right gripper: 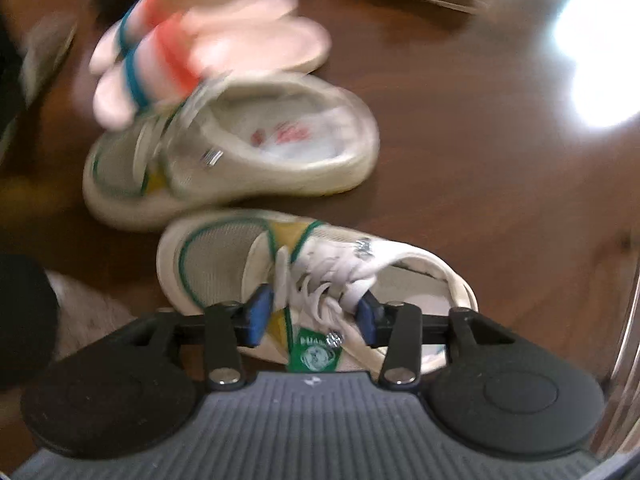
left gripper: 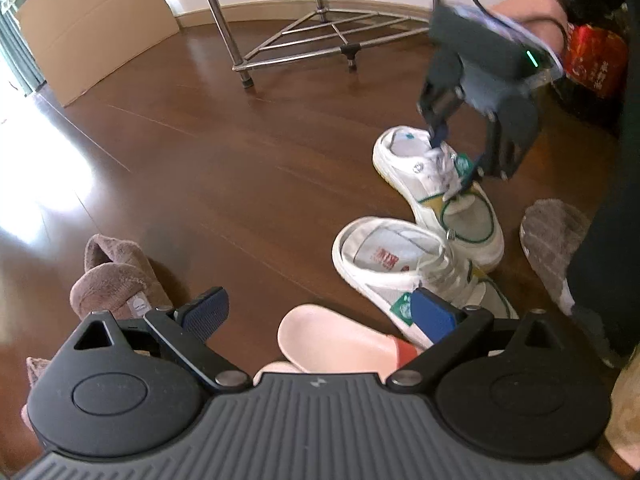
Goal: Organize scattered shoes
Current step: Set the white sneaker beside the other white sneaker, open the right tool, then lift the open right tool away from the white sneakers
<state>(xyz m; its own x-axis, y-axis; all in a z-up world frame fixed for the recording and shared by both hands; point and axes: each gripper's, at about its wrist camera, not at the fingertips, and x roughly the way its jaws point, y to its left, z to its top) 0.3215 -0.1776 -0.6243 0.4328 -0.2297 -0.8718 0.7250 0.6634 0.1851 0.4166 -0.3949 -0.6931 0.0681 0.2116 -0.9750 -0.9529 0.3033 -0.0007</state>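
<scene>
Two white sneakers with green and yellow trim lie side by side on the wooden floor. Over the far sneaker (left gripper: 440, 192) (right gripper: 240, 264) hangs my right gripper (left gripper: 456, 156) (right gripper: 313, 316), pointing steeply down. It is open, its blue pads straddling the tongue and laces without pressing on them, and the shoe rests on the floor. The near sneaker (left gripper: 400, 264) (right gripper: 260, 148) lies by my left gripper (left gripper: 320, 316), which is wide open above a pink slipper (left gripper: 332, 340) (right gripper: 240, 40). That slipper has a red and blue strap and is blurred in the right wrist view.
A brown fluffy slipper (left gripper: 116, 280) lies at the left. A grey fuzzy slipper (left gripper: 552, 240) sits by a dark trouser leg at the right. Behind stand a metal rack's legs (left gripper: 240, 48), a cardboard sheet (left gripper: 92, 32) and a red bag (left gripper: 596, 60).
</scene>
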